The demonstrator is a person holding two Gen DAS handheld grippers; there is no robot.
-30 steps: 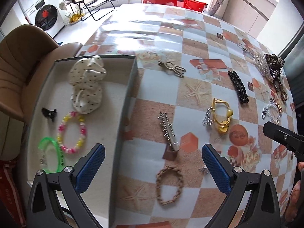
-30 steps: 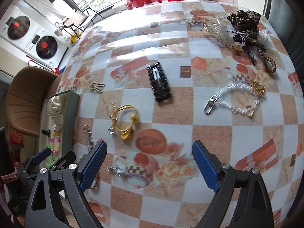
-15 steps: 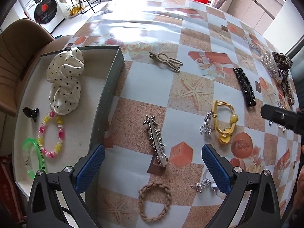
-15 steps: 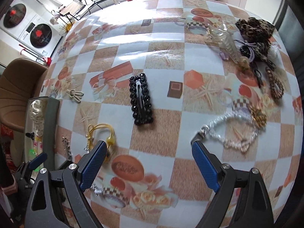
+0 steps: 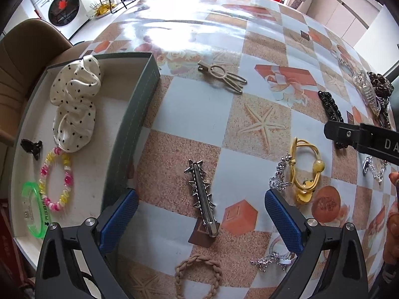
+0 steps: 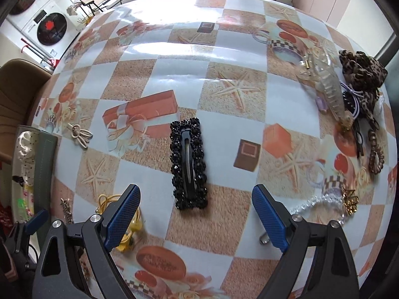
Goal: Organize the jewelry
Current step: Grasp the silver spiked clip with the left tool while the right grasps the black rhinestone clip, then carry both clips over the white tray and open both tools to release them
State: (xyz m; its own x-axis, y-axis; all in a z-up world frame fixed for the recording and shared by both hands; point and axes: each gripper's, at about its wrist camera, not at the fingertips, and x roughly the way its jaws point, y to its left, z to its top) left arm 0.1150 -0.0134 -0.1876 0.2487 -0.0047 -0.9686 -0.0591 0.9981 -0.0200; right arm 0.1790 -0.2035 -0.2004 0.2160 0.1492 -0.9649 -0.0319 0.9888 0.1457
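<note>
My left gripper (image 5: 200, 218) is open and empty, with a spiked silver hair clip (image 5: 202, 197) lying between its fingers on the table. A grey tray (image 5: 134, 124) at the left holds a dotted white scrunchie (image 5: 74, 102), a pink-yellow bead bracelet (image 5: 56, 177), a green bangle (image 5: 32, 209) and a small black claw clip (image 5: 31, 145). My right gripper (image 6: 195, 215) is open and empty, just short of a black beaded hair clip (image 6: 188, 163). A yellow hair tie (image 5: 305, 169) lies at the right.
A beige metal clip (image 5: 222, 77), a braided tan band (image 5: 198, 274) and silver chains (image 5: 270, 260) lie loose on the table. A leopard scrunchie (image 6: 361, 69), a clear claw clip (image 6: 329, 89) and other pieces are piled at the far right. A brown chair (image 5: 25, 57) stands at the left.
Both grippers have moved forward over the table. The spiked clip has come between the left fingers, and the black beaded clip now lies just ahead of the right ones.
</note>
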